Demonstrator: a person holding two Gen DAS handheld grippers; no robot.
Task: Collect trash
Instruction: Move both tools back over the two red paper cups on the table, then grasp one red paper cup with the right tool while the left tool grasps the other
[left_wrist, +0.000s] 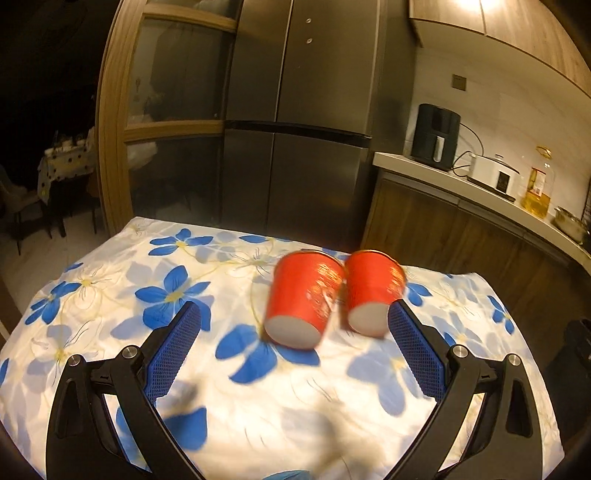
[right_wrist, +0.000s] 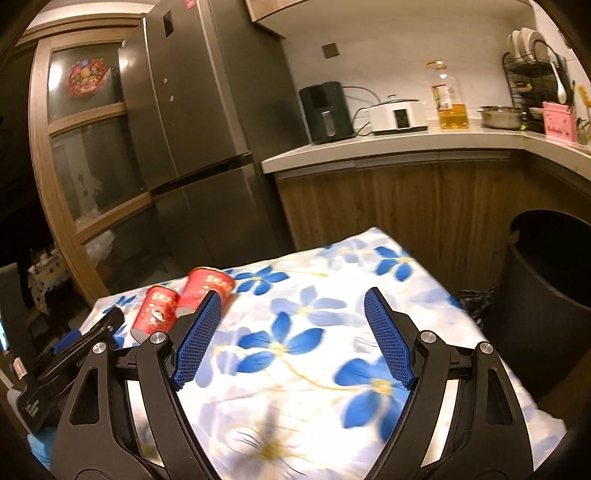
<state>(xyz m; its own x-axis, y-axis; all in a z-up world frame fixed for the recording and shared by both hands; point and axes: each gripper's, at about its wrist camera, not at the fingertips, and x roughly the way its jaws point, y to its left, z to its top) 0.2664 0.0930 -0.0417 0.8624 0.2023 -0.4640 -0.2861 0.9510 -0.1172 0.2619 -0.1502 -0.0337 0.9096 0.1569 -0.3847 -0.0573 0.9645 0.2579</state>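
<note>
No legible text anywhere: white printing on the two red cups (right_wrist: 173, 306) and the oil bottle's label (right_wrist: 441, 96) is too blurred to read.

A home kitchen: tall steel fridge (right_wrist: 192, 110), worktop (right_wrist: 406, 144) with rice cooker (right_wrist: 397, 114), oil bottle (right_wrist: 448, 99), dish rack (right_wrist: 535, 74).

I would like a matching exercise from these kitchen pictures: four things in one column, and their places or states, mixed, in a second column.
Things:
1. red paper cups
2. oil bottle
3. dark bin
4. right tool

Places or states:
A. on the counter
B. open, holding nothing
C. lying on the flowered cloth
D. on the floor beside the table

Pairs: 1-C, 2-A, 3-D, 4-B
</note>
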